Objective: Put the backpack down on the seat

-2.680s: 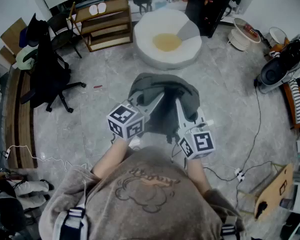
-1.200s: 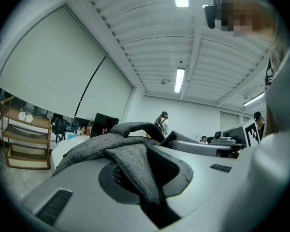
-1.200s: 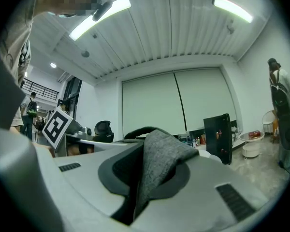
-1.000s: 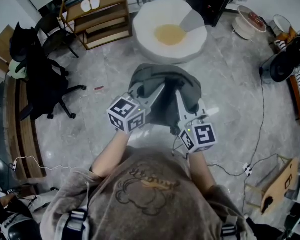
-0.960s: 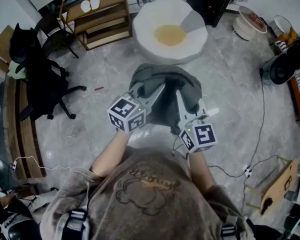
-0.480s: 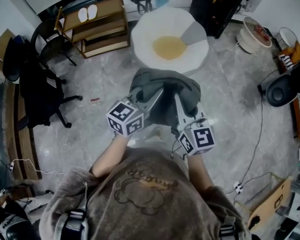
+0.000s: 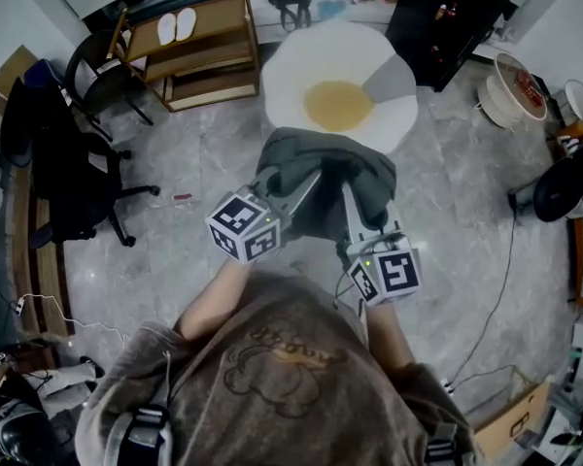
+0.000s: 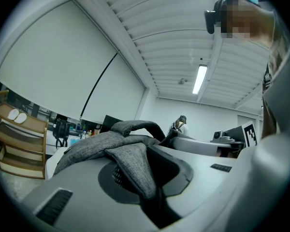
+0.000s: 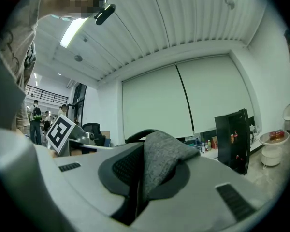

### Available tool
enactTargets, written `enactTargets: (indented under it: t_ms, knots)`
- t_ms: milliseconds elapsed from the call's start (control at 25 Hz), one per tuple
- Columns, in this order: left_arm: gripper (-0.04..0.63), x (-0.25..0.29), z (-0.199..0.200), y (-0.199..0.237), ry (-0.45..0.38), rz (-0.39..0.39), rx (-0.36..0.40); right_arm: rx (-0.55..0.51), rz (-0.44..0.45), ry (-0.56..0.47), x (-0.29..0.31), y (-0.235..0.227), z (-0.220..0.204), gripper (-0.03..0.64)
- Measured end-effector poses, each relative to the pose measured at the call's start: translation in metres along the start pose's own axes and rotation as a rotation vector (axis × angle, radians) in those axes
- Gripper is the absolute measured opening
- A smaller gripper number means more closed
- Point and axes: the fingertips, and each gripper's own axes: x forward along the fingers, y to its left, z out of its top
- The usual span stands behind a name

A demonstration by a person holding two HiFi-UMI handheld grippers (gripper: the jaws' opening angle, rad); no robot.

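A grey fabric backpack (image 7: 325, 173) hangs above the floor between both grippers. My left gripper (image 7: 309, 181) is shut on a grey strap (image 8: 135, 166) of the backpack (image 8: 96, 149), which fills the gap between its jaws. My right gripper (image 7: 348, 190) is shut on another fold of the grey fabric (image 9: 159, 166). The seat is a round white cushion (image 7: 311, 56) with a yellow centre on the floor, just beyond the backpack. The bag is apart from it.
A wooden shelf rack (image 7: 199, 51) stands left of the seat and a black cabinet (image 7: 447, 17) to its right. A black office chair (image 7: 68, 163) is at the left. A cable (image 7: 500, 270) runs over the floor at the right, by a cardboard box (image 7: 510, 425).
The white seat has come closer to the backpack in the head view. Both grippers keep their hold on the bag, in the same pose.
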Motion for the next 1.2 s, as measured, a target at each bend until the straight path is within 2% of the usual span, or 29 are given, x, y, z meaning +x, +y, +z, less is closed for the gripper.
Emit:
enactTargets:
  t_ms: [480, 840, 1200]
  knots:
    - [0.052, 0.090, 0.012, 0.076, 0.038, -0.034, 0.007, 0.020, -0.034, 0.014, 0.084, -0.079, -0.003, 0.029]
    - [0.052, 0.159, 0.037, 0.141, 0.034, -0.074, -0.026, 0.035, -0.075, 0.009, 0.160, -0.140, 0.009, 0.029]
    - [0.052, 0.212, 0.062, 0.199, 0.034, -0.109, -0.003, 0.018, -0.074, 0.002, 0.225, -0.183, 0.018, 0.029]
